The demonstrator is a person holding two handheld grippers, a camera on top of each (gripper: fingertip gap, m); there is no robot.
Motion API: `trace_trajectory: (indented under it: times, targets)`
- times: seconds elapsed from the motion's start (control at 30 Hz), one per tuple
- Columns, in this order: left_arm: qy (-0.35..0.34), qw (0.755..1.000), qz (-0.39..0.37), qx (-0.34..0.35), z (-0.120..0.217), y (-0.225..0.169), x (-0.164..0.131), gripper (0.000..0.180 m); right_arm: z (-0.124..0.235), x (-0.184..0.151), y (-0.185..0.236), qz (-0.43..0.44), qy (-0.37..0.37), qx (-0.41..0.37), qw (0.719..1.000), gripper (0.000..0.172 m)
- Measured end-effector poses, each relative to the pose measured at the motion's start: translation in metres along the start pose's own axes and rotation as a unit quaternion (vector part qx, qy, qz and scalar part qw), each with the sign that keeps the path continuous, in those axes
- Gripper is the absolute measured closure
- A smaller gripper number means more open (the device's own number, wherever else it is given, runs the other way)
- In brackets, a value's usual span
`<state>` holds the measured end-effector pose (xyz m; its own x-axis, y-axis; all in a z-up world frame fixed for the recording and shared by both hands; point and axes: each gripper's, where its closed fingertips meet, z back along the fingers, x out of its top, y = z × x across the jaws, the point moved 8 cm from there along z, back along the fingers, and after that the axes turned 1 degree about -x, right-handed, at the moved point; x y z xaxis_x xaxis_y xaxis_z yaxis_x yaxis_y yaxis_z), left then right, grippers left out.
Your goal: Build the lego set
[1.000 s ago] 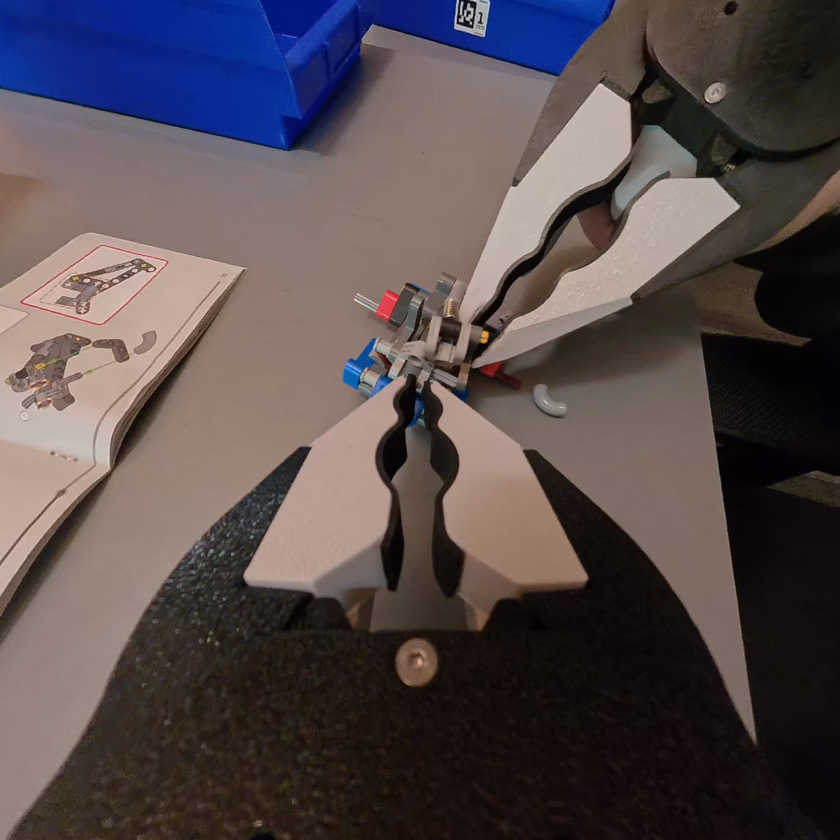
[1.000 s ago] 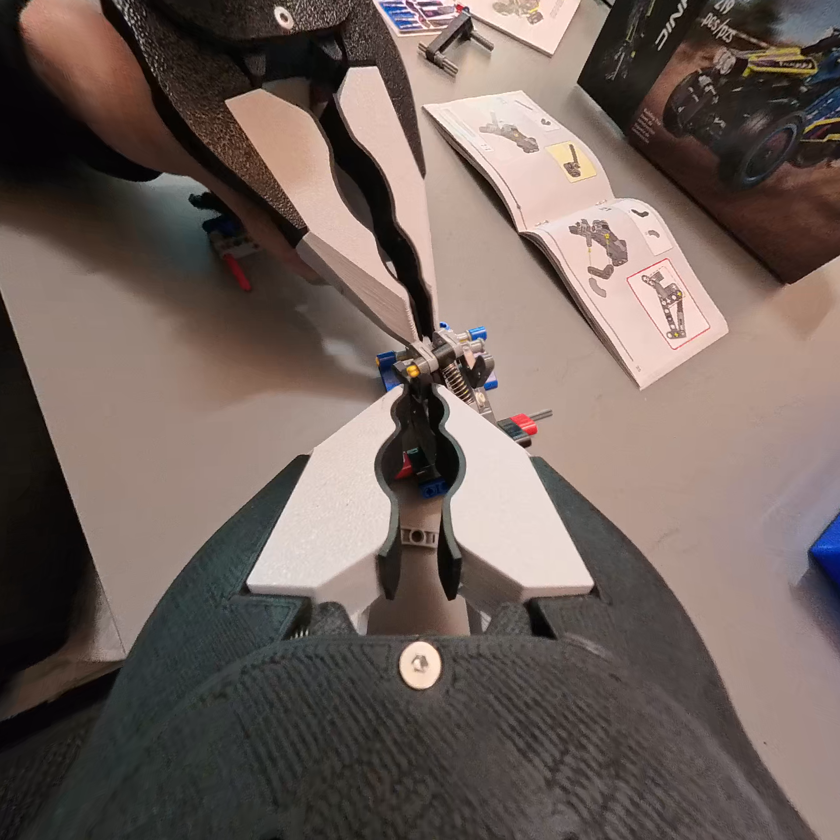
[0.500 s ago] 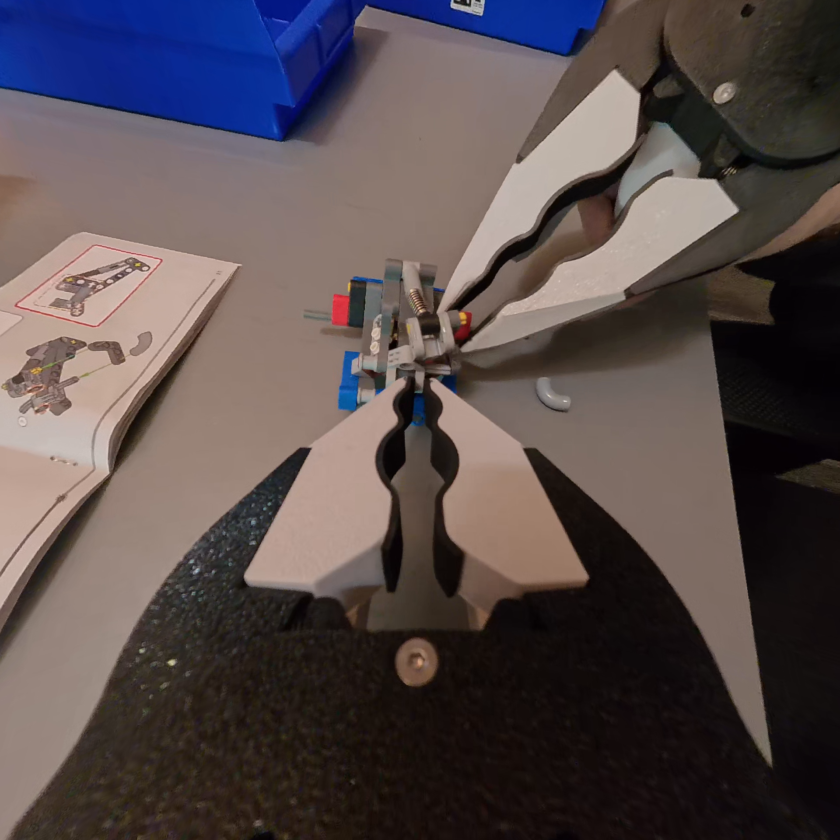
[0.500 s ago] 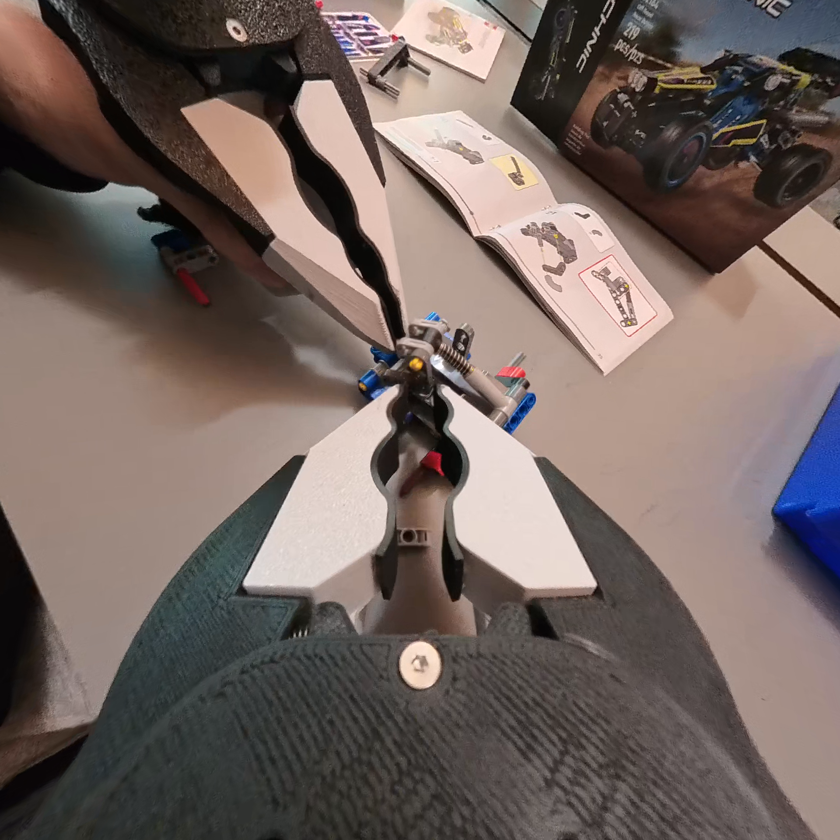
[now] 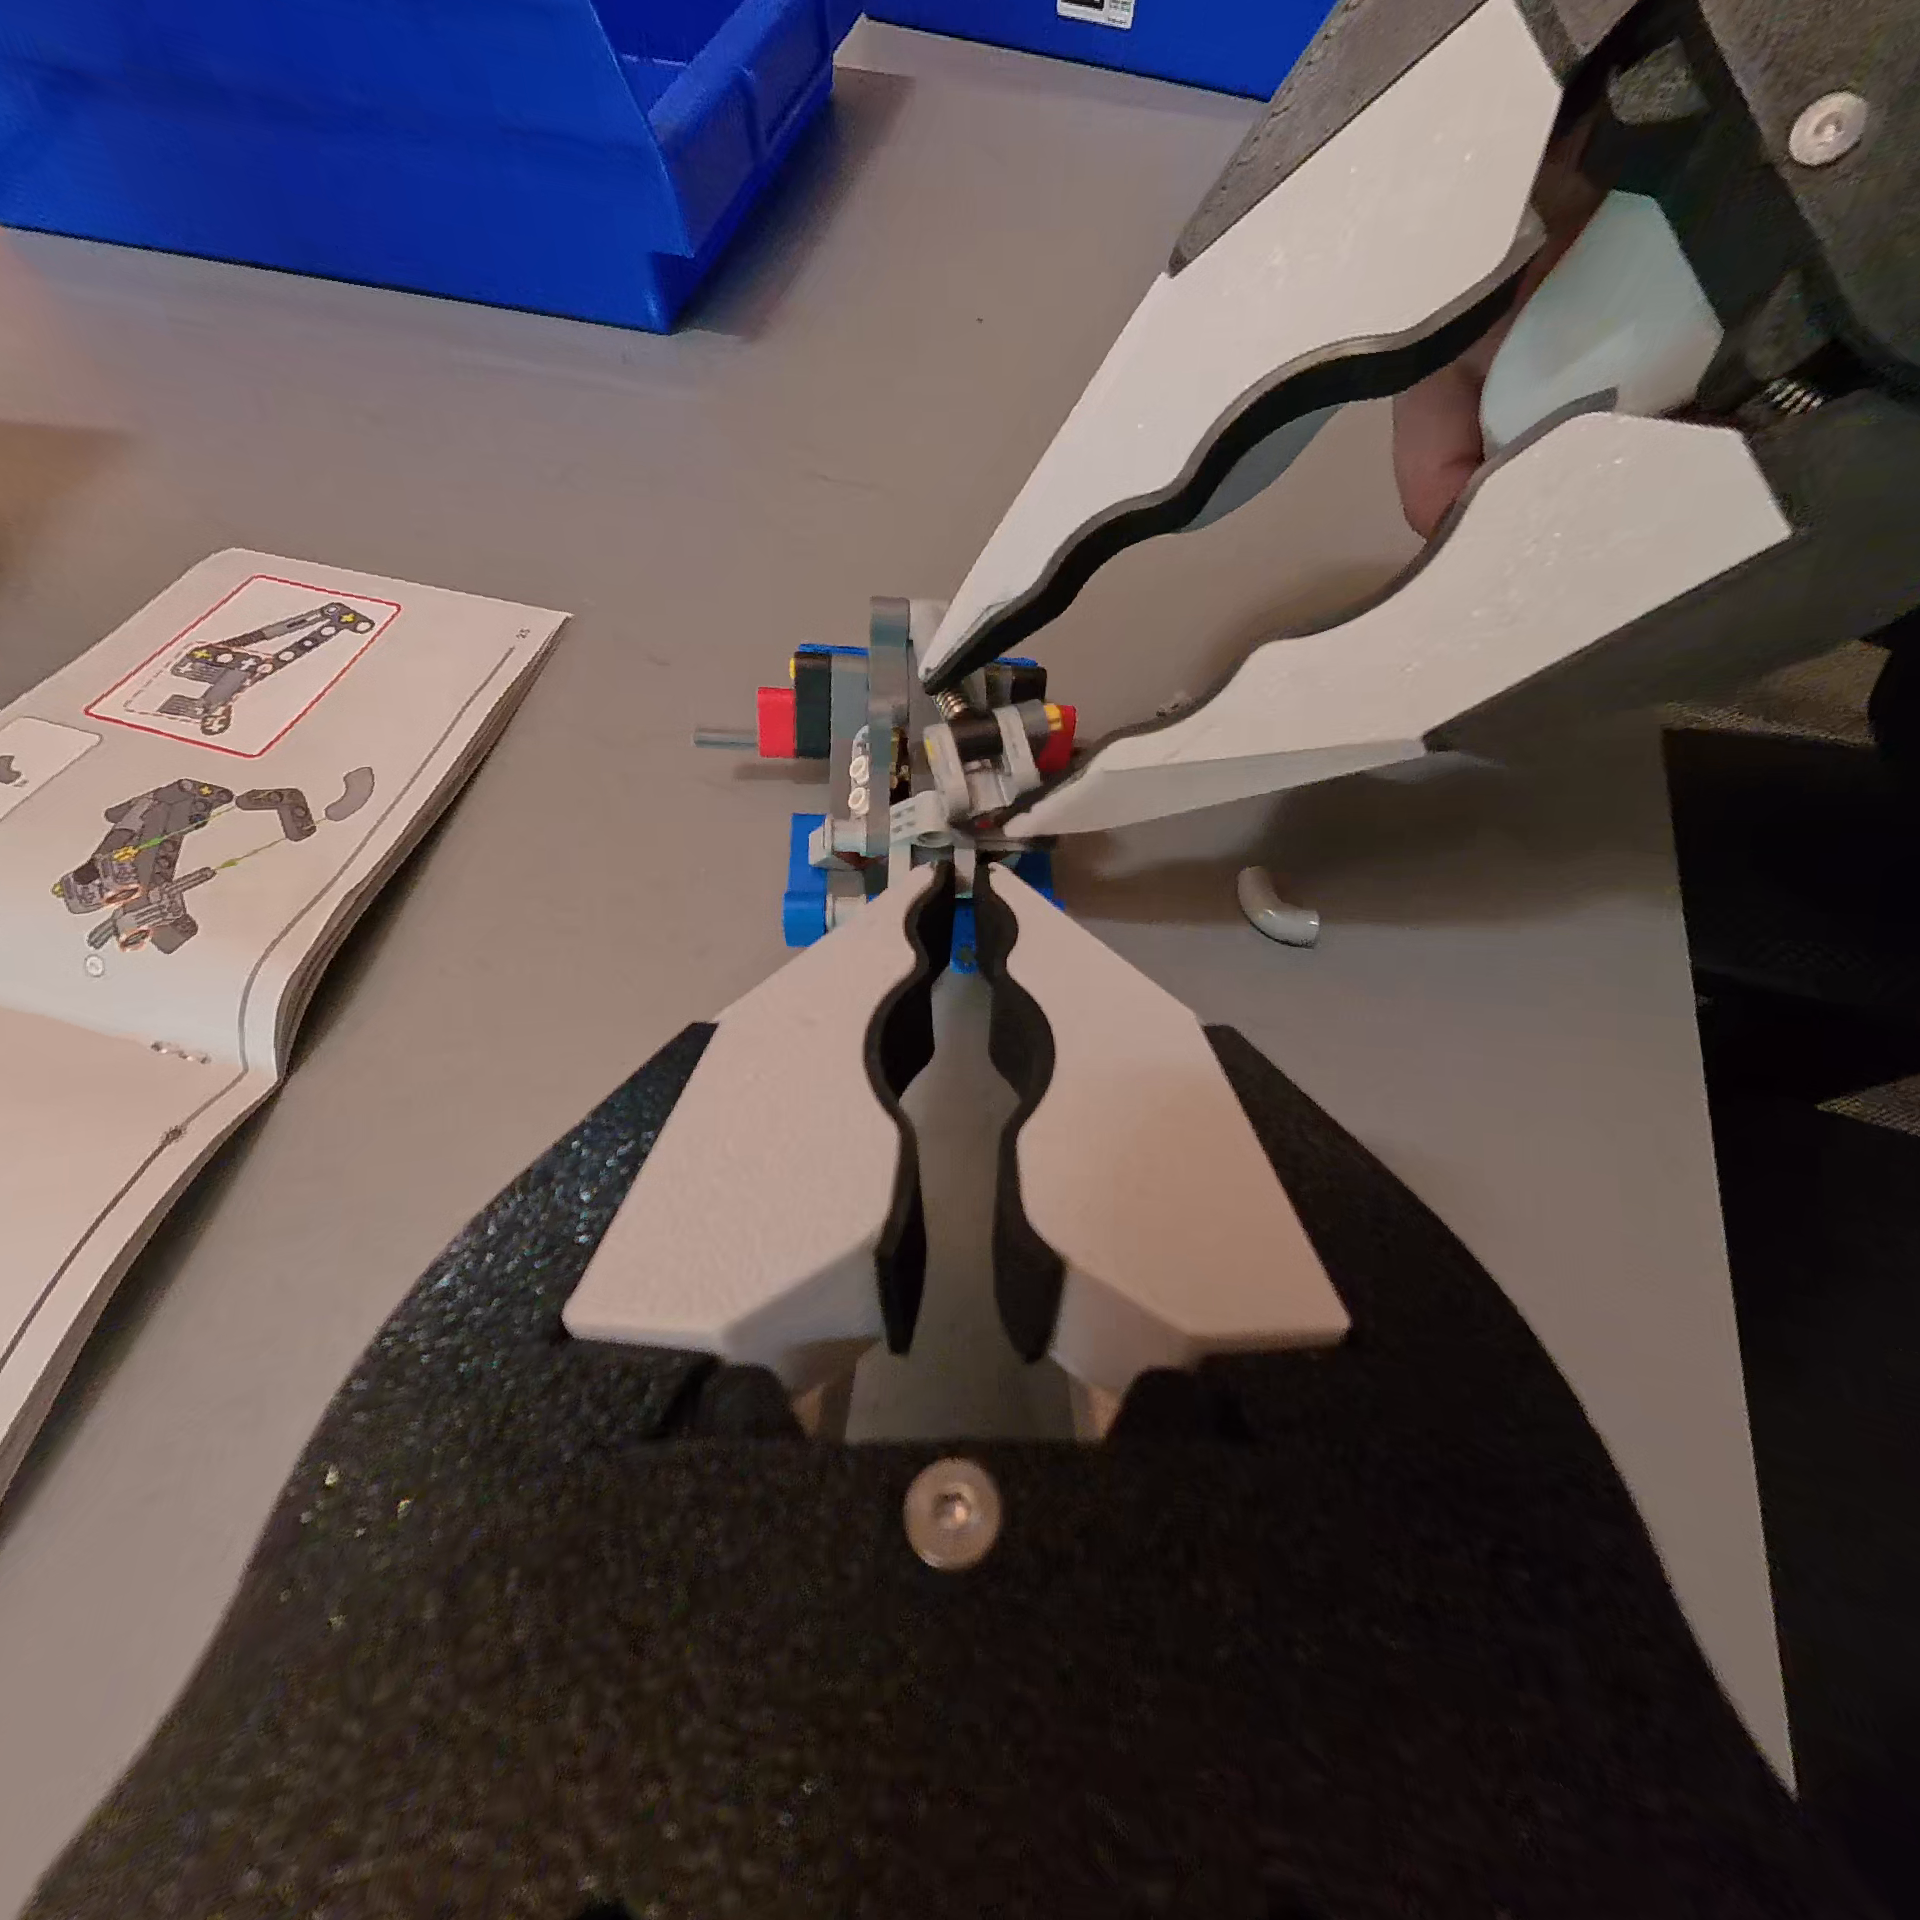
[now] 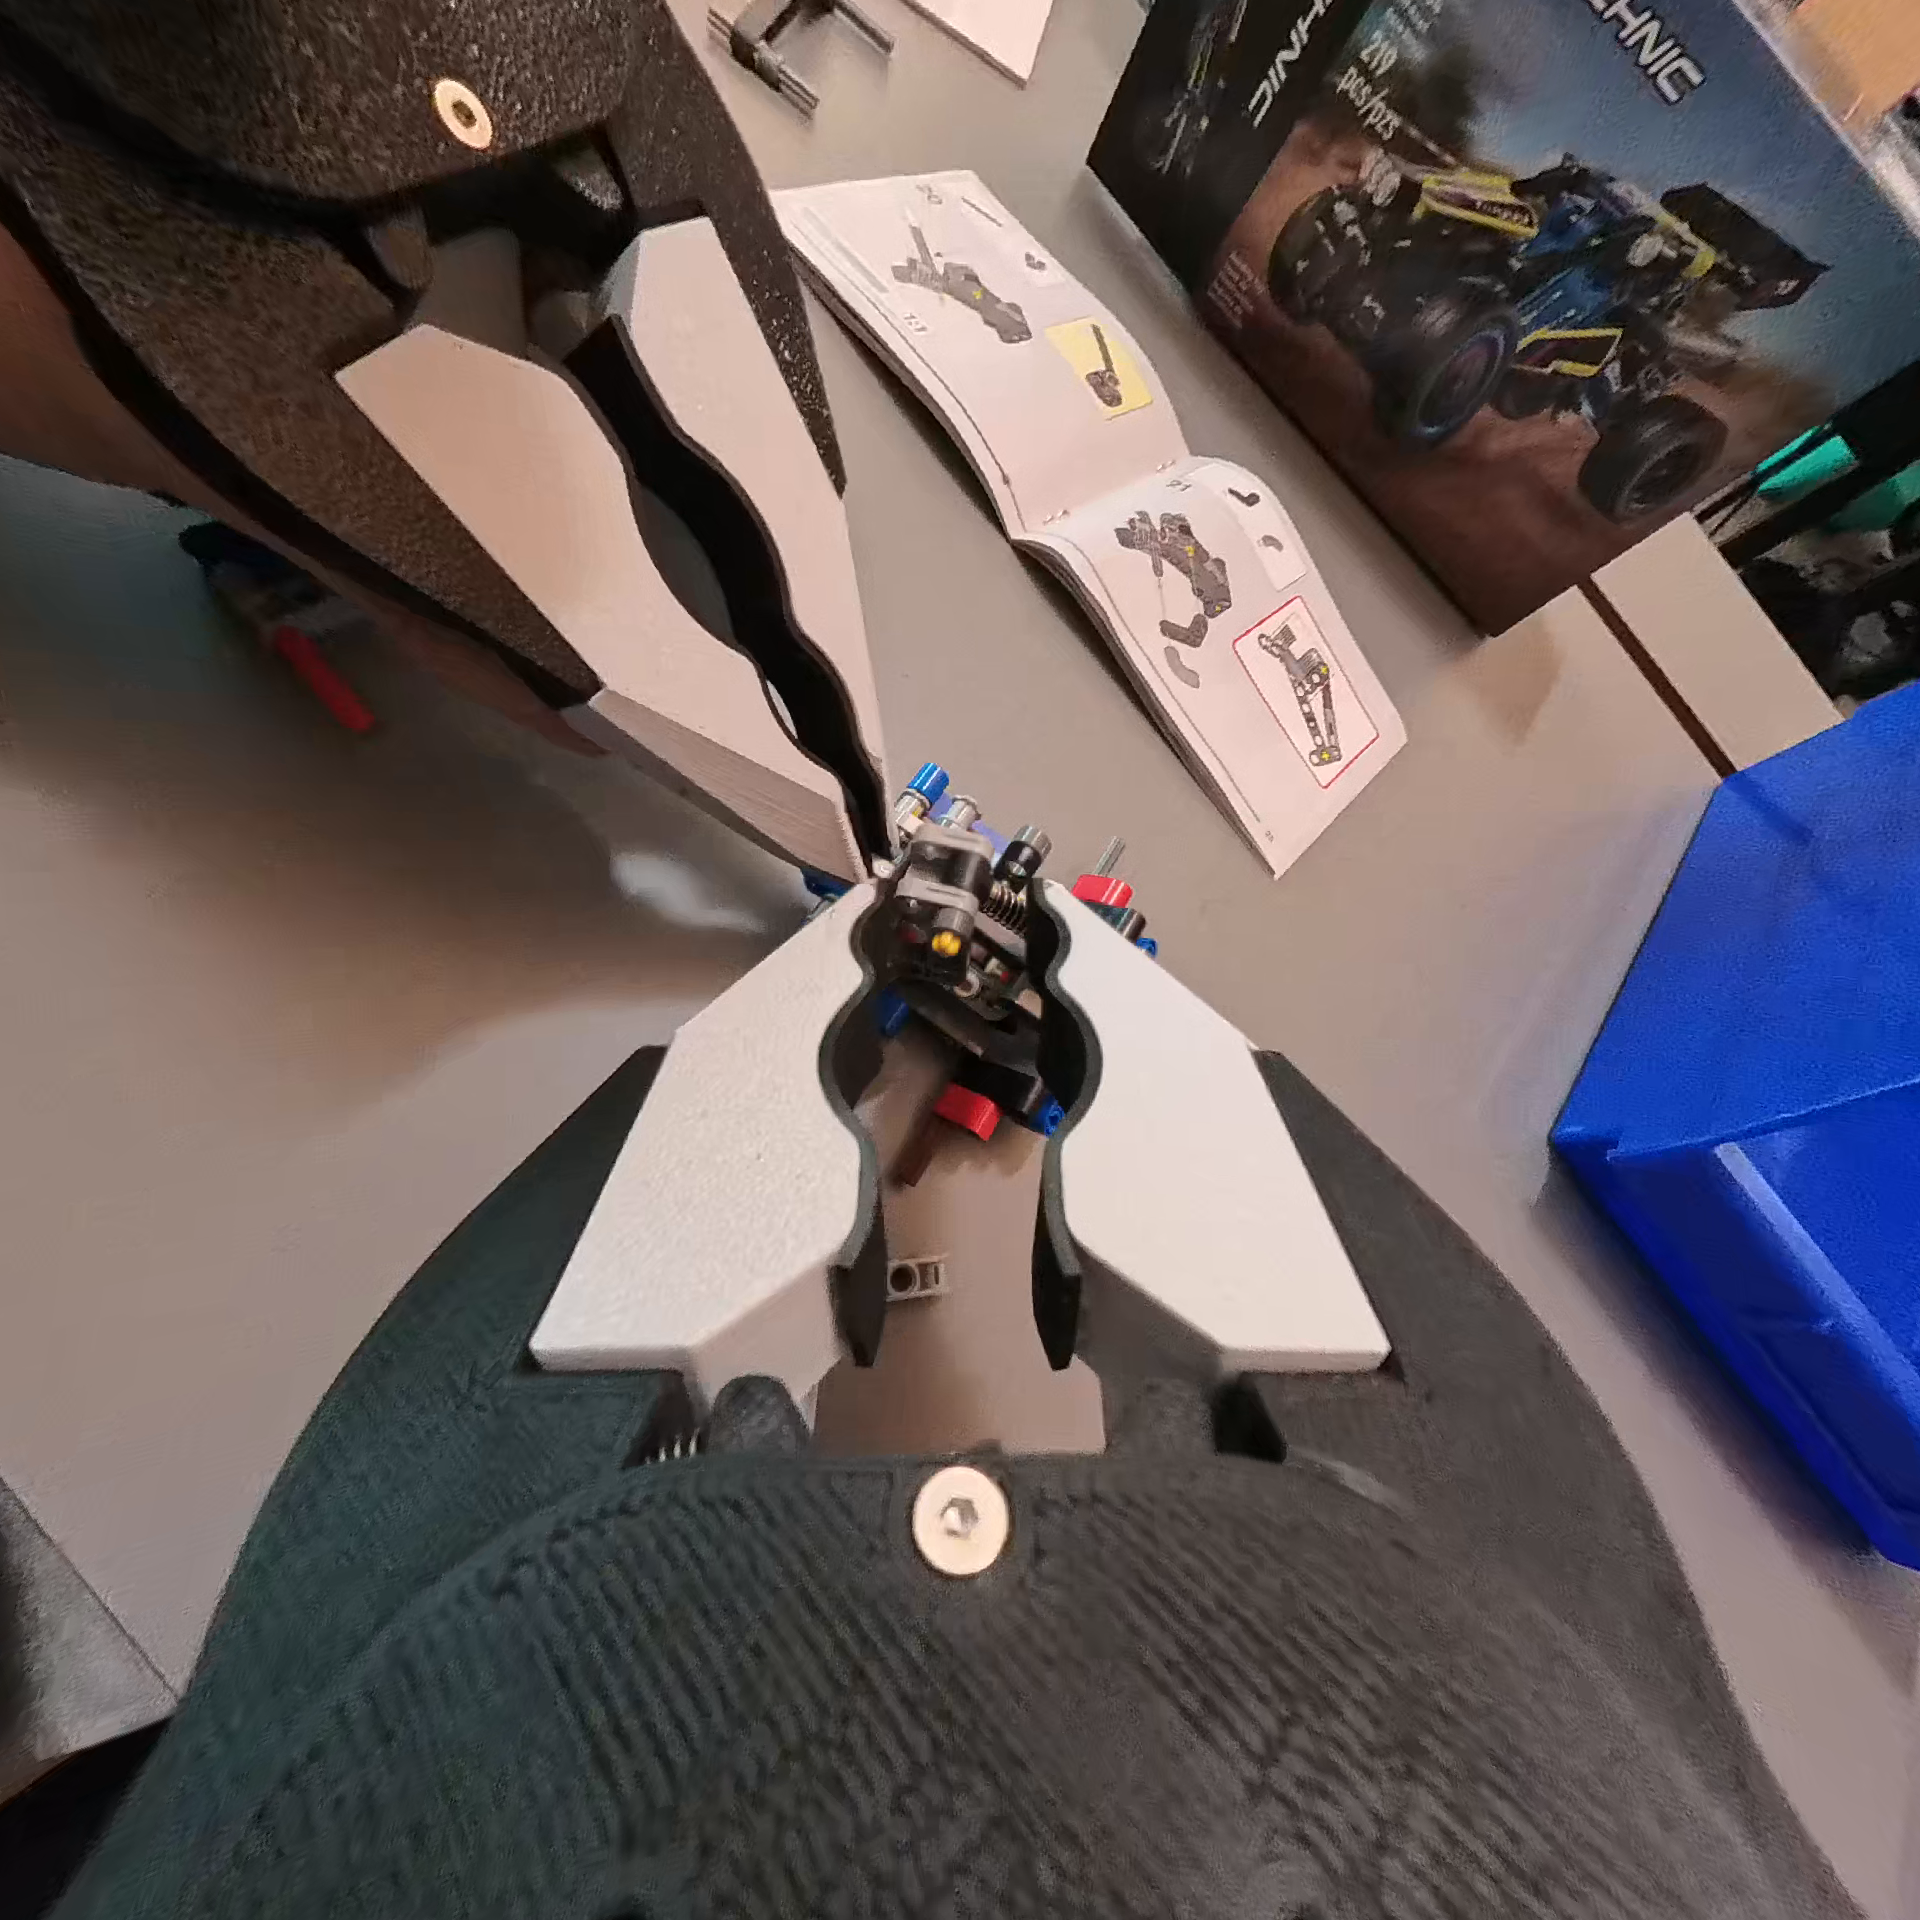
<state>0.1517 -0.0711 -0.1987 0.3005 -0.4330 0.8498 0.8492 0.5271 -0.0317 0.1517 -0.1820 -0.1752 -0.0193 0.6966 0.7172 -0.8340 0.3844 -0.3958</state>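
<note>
A small brick assembly [image 5: 904,748] of grey, black, blue and red parts with a metal spring stands on the grey table [image 5: 623,468]. My left gripper [image 5: 961,878] is shut on a thin grey part at the assembly's near end. My right gripper [image 6: 951,914] is open. Its fingers straddle the spring end of the assembly [image 6: 951,883], and a dark gap shows beside the left pad. In the left wrist view the right gripper [image 5: 971,750] comes in from the upper right. In the right wrist view the left gripper [image 6: 873,852] comes in from the upper left.
An open instruction booklet [image 5: 208,779] lies to the left, also in the right wrist view [image 6: 1143,520]. Blue bins [image 5: 416,156] stand behind. A printed box [image 6: 1507,260] stands farther back. A curved grey piece [image 5: 1278,914] and a small grey connector [image 6: 914,1276] lie loose. The table edge [image 5: 1704,1143] is close on the right. Only a small space, under 4 cm, lies between the two pairs of fingers. Left tips and right tips are each some 8 cm from the small grey connector [image 6: 914,1276].
My right gripper's jaws have spread from nearly shut on a thin part and now straddle the assembly's spring end. The assembly has turned on the table. The left gripper kept its hold.
</note>
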Motion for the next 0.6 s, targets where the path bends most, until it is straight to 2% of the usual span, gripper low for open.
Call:
trace_trajectory:
  times: [0.07, 0.13, 0.2, 0.33, 0.43, 0.6]
  targets:
    - [0.000, 1.000, 0.002, 0.000, 0.000, 0.000, 0.000, 0.180, 0.001, 0.000, -0.001, -0.004, -0.004, -0.009, 1.000, 0.151]
    - [0.001, 1.000, 0.002, -0.005, -0.001, 0.000, 0.000, 0.180, 0.006, 0.000, -0.009, -0.013, -0.027, -0.056, 0.998, 0.156]
    - [-0.003, 1.000, 0.002, -0.002, 0.000, 0.000, 0.001, 0.180, 0.007, -0.003, -0.010, -0.037, -0.032, -0.029, 0.998, 0.155]
    - [-0.001, 1.000, -0.002, -0.005, -0.001, -0.001, 0.001, 0.180, 0.004, -0.007, -0.003, -0.028, -0.031, 0.002, 0.999, 0.153]
    - [0.000, 1.000, -0.002, -0.004, -0.001, -0.001, 0.001, 0.180, 0.000, -0.007, -0.001, -0.012, -0.028, -0.015, 0.999, 0.154]
    - [0.003, 1.000, -0.001, -0.008, -0.002, -0.001, 0.000, 0.180, 0.004, -0.008, -0.001, -0.017, -0.031, 0.003, 0.999, 0.152]
